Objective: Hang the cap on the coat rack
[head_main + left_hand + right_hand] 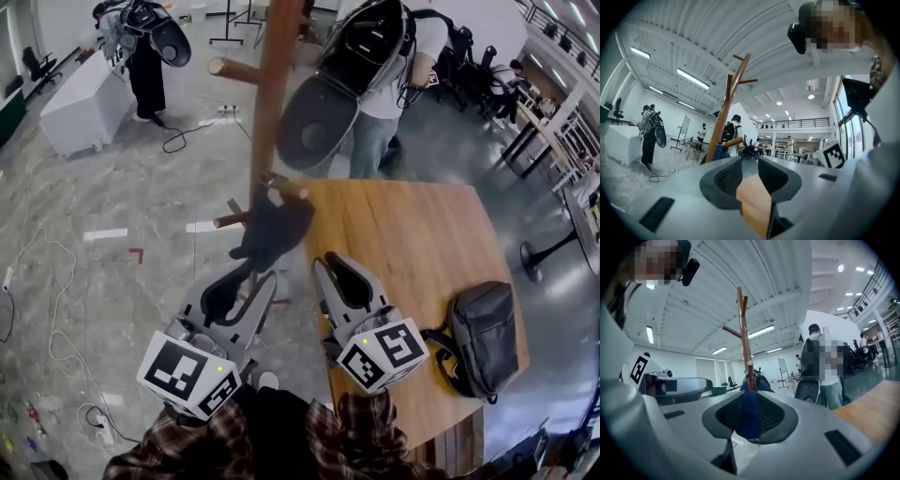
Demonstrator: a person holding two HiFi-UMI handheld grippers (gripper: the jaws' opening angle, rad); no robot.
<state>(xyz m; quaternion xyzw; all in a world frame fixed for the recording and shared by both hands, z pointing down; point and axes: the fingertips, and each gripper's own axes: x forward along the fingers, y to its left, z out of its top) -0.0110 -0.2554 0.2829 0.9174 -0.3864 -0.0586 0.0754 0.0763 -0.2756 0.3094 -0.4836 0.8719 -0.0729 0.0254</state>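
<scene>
The wooden coat rack (pixel 269 84) rises just past the table's left edge, also in the left gripper view (pixel 723 119) and the right gripper view (pixel 743 333). A dark cap (pixel 274 230) drapes over one of its lower pegs (pixel 286 187). My right gripper (pixel 337 262) reaches toward the cap from the table side. Its jaws are shut on a fold of the cap's dark blue cloth (pixel 751 401). My left gripper (pixel 246 274) is just below the cap, and its jaws (pixel 750 176) stand open with nothing between them.
A wooden table (pixel 422 234) lies to the right with a grey backpack (pixel 483 337) on it. A person carrying a large pack (pixel 375 84) stands behind the rack. At the far left stand another person and a white cabinet (pixel 84 103). Cables (pixel 56 309) trail over the floor.
</scene>
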